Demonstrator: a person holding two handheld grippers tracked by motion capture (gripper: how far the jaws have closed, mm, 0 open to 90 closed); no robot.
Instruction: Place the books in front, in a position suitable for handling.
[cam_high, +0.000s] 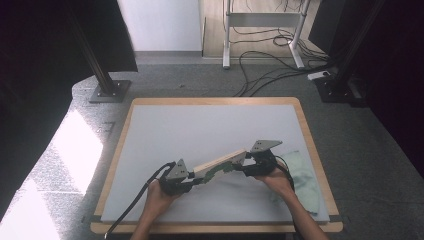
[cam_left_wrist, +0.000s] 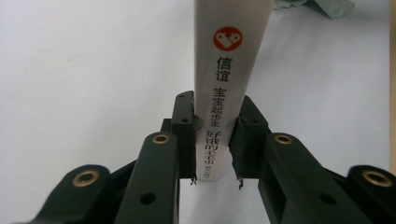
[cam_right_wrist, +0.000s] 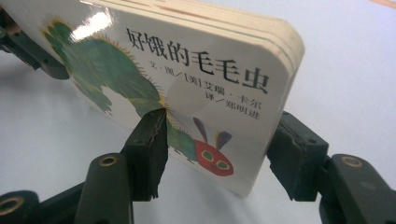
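High view: board book (cam_high: 220, 164) held off the white table (cam_high: 200, 130), left gripper (cam_high: 192, 177) clamping its spine end, right gripper (cam_high: 245, 161) pinching the cover edge, steadied at both ends.

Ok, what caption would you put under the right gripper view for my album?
Black fingers of the right gripper clamp a caterpillar board book above the white table.
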